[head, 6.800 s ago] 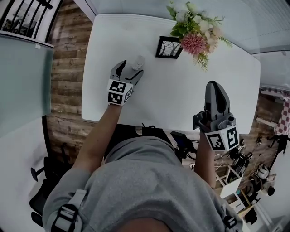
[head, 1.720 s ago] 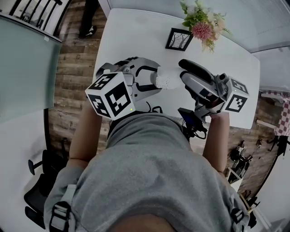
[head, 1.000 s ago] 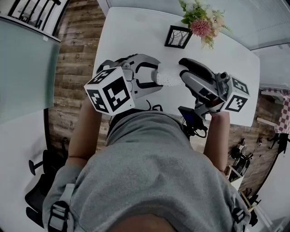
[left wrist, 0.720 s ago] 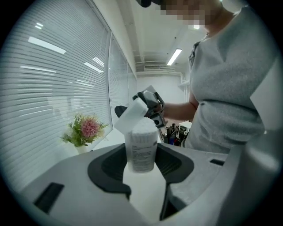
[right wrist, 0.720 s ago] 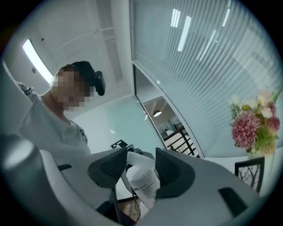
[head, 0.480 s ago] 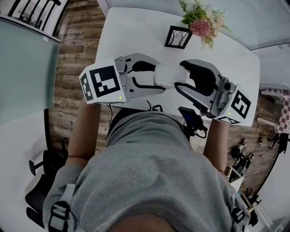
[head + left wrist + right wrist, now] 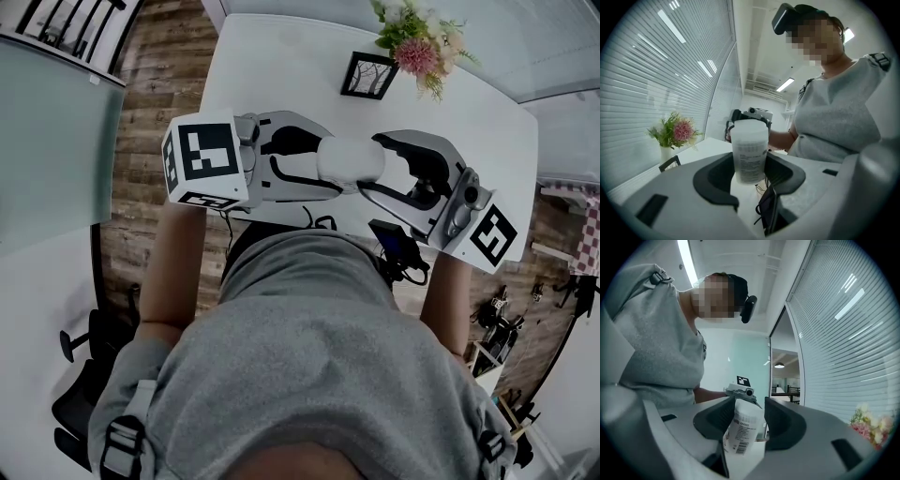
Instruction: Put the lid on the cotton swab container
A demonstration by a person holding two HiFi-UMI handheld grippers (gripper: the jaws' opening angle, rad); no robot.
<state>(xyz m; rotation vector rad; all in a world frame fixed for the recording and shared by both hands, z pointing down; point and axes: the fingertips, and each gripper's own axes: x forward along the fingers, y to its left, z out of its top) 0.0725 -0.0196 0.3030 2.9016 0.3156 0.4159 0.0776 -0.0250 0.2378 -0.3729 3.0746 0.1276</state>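
Observation:
The white cotton swab container (image 7: 349, 159) hangs in the air over the table's near edge, lying sideways between my two grippers. My left gripper (image 7: 330, 165) is shut on its labelled body (image 7: 749, 154). Facing it from the right, my right gripper (image 7: 377, 169) is closed on the lid end, where a smooth white lid (image 7: 367, 157) covers the mouth. In the right gripper view the container (image 7: 740, 430) tilts between both pads. No swabs show.
On the white table (image 7: 281, 56) beyond the grippers stand a small black picture frame (image 7: 367, 75) and a vase of flowers (image 7: 417, 42). A dark device with cables (image 7: 394, 246) sits below the table's near edge. Wooden floor runs along the left.
A second ago the container's swab-filled mouth was bare, with the right gripper just beside it. Now a white lid covers it, the right jaws are around that end, and both grippers have rolled.

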